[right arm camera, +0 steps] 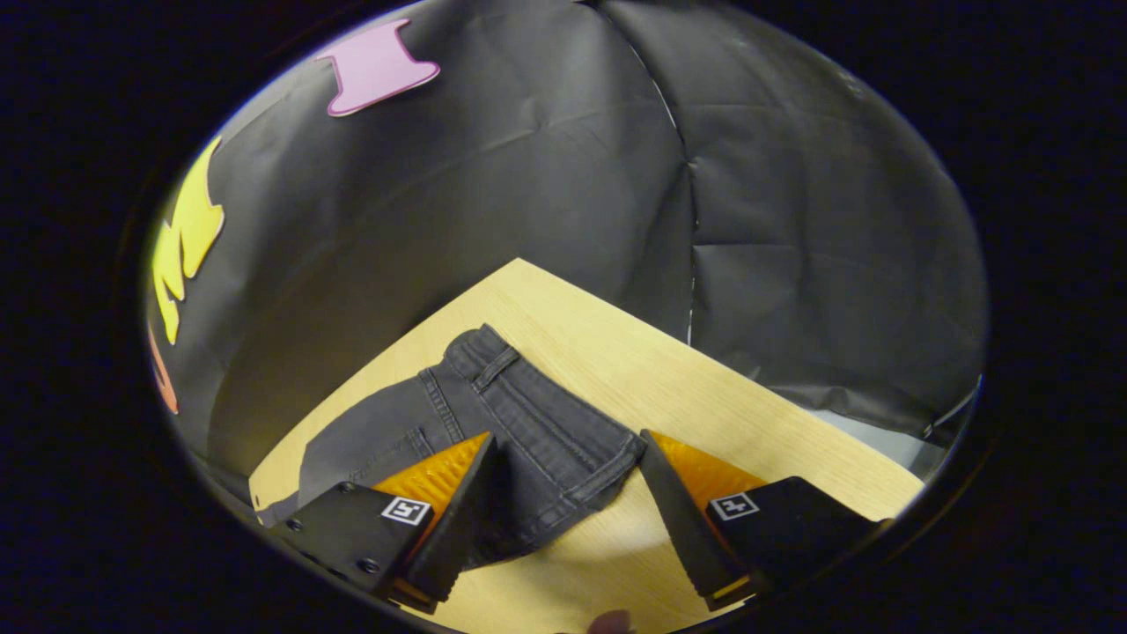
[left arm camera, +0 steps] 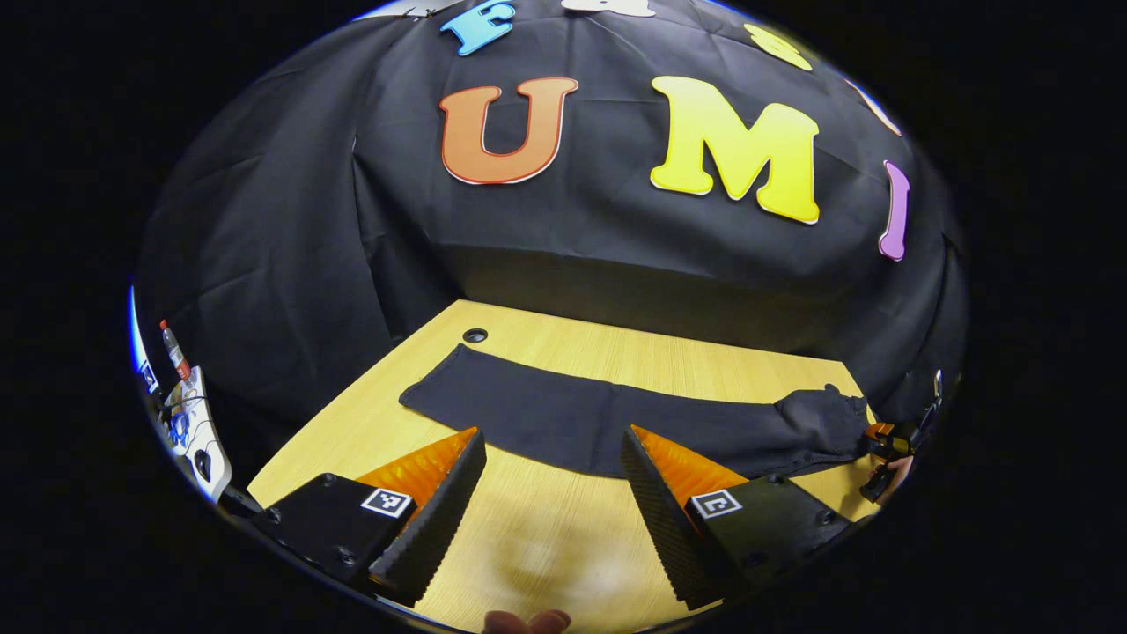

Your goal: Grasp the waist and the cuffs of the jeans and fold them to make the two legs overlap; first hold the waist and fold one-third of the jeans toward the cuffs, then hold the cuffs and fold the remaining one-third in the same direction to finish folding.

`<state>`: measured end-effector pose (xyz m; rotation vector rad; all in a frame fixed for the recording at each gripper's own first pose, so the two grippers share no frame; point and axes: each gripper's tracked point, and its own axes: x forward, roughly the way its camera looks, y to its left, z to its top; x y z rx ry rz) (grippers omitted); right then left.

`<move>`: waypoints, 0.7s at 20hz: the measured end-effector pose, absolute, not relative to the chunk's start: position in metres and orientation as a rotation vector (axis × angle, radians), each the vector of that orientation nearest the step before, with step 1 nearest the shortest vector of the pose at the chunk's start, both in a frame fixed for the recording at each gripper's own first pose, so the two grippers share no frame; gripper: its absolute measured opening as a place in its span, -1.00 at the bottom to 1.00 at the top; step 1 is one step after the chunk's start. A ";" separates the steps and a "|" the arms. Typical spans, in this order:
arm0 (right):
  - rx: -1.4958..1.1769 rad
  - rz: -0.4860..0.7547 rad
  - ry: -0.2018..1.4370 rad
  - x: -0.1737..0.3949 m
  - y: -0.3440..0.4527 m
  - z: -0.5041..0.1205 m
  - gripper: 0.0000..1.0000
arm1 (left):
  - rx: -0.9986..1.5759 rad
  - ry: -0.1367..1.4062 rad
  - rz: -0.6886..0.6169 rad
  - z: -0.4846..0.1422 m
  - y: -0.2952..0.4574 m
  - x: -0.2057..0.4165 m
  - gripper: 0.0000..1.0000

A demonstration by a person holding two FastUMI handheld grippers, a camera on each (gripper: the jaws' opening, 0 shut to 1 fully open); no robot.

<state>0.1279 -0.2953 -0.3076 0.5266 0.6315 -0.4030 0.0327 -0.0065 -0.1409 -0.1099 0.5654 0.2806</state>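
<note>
With both my left gripper (left arm camera: 553, 480) and right gripper (right arm camera: 568, 493) spread and empty above the jeans (left arm camera: 599, 423) lying lengthwise on the table (left arm camera: 546, 537), I could pinch one waistband layer, leaving the legs misaligned.

Dark jeans (left arm camera: 572, 423) flat on wooden table (left arm camera: 546, 537)

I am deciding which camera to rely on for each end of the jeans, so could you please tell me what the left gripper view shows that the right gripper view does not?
The left gripper view shows the legs of the jeans stretched along the table, a round hole in the tabletop, and the other tongs far right. The right gripper view shows the waistband and seams close up. Both share the jeans lying flat on the wooden table, with each view's own tongs open above them.
</note>
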 end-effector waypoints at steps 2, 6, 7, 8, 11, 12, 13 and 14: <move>0.486 -0.393 0.640 0.125 -0.297 -0.307 0.72 | -0.124 0.585 0.283 -0.147 -0.009 0.032 1.00; 0.543 -0.370 0.633 0.128 -0.296 -0.304 -0.29 | -0.150 0.603 0.301 -0.153 -0.007 0.025 0.98; 0.555 -0.350 0.658 0.126 -0.292 -0.299 -0.49 | -0.160 0.604 0.310 -0.152 -0.005 0.023 0.98; 0.583 -0.339 0.655 0.122 -0.293 -0.292 -0.69 | -0.167 0.602 0.320 -0.153 -0.005 0.024 0.98; 0.655 -0.282 0.647 0.121 -0.286 -0.269 -0.82 | -0.181 0.602 0.344 -0.155 -0.002 0.022 0.98; 0.642 -0.275 0.641 0.123 -0.287 -0.261 -0.83 | -0.192 0.605 0.353 -0.156 -0.001 0.022 0.98; 0.622 -0.269 0.627 0.125 -0.286 -0.251 -0.84 | -0.206 0.607 0.363 -0.157 0.000 0.022 0.98; 0.602 -0.261 0.606 0.125 -0.284 -0.239 -0.84 | -0.223 0.607 0.373 -0.157 0.000 0.022 0.99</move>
